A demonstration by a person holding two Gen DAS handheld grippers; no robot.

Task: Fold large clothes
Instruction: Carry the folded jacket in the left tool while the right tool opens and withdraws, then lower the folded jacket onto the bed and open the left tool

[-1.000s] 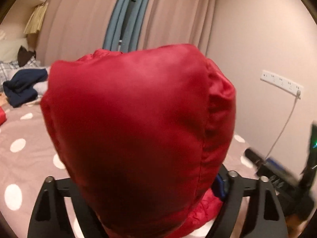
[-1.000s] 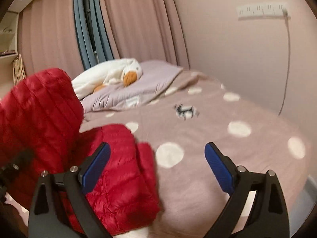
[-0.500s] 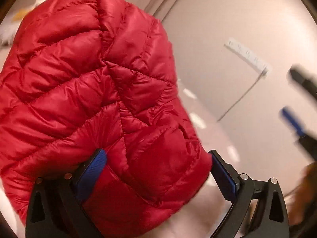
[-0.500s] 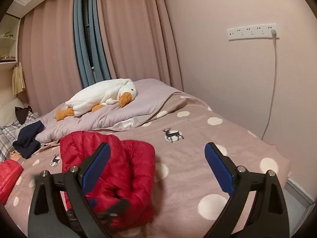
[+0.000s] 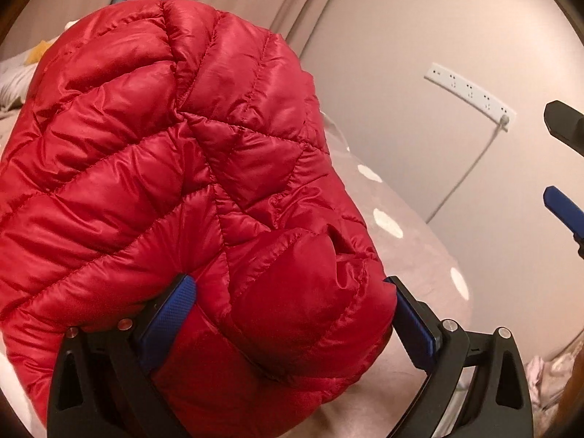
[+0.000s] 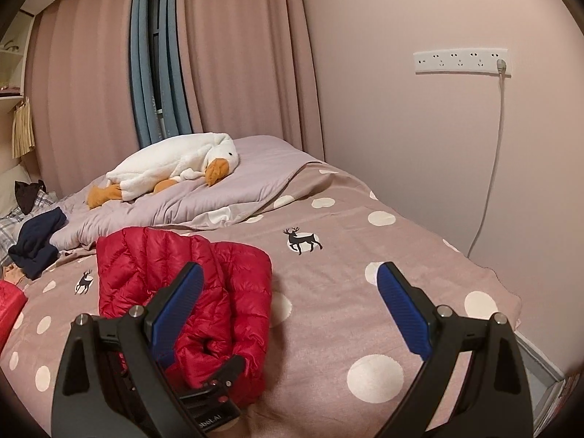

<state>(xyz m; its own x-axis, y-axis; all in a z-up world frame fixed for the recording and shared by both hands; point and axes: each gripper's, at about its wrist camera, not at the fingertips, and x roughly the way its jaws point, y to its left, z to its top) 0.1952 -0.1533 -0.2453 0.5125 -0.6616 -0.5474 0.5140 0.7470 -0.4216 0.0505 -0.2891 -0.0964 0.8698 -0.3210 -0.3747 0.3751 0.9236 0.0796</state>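
Observation:
A red quilted down jacket (image 6: 204, 273) lies folded in a bundle on the spotted bedsheet (image 6: 365, 255). In the left wrist view the jacket (image 5: 182, 164) fills most of the picture. Its near fold bulges between the wide jaws of my left gripper (image 5: 288, 284), which stands open around it; I cannot see the pads pressing it. That gripper's finger (image 6: 226, 368) rests at the jacket's near edge in the right wrist view. My right gripper (image 6: 290, 270) hangs open above the bed, right of the jacket, with nothing between its fingers. It also shows at the right edge as the right gripper (image 5: 558, 164).
A white plush goose (image 6: 175, 171) lies on a lilac quilt (image 6: 219, 200) at the bed's far end. A dark blue garment (image 6: 36, 244) and another red item (image 6: 9, 303) sit at the left. A socket strip (image 6: 460, 60) with a cable is on the right wall.
The left gripper came down with the jacket, which went from hanging in the air to lying folded on the bed, and its jaws widened. The right gripper drew back and up, then held still.

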